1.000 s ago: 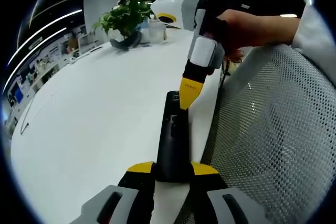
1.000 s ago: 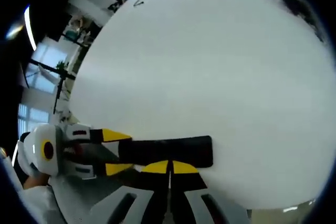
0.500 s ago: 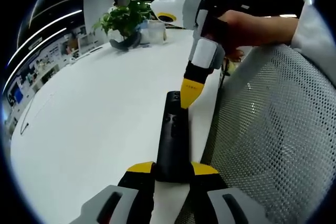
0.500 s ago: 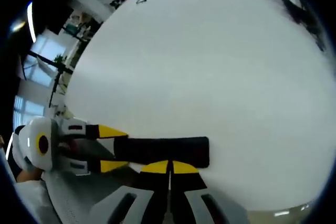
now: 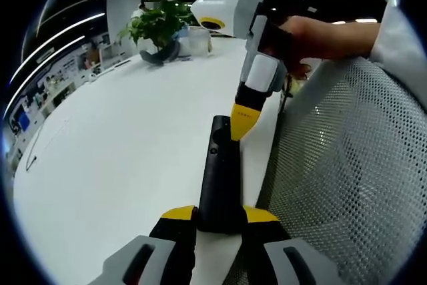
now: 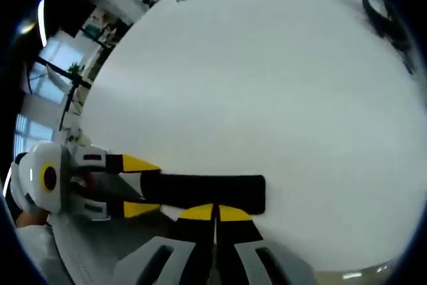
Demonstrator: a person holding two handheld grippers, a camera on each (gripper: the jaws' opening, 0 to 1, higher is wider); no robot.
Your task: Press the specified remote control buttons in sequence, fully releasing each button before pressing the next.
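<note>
Left gripper view: the remote lies along the near edge of the white table, its near end pinched between the yellow tips of the left gripper. The right gripper, its jaws pressed together into one yellow point, hangs over the far end of the remote. Compared with a second ago that point sits slightly higher and a little toward the table's edge, so it seems to have come off the button it was bearing on. I judge this to be the release between presses, with the next button yet to be sought.

In the right gripper view the remote runs crosswise just above the closed tips of the right gripper, and the left gripper clamps its end from the left. The view has drifted only a little, which fits a small lift.

A potted plant stands at the table's far corner. No brand, label or writing on the remote or grippers can be read; the buttons are too dark to tell apart.
</note>
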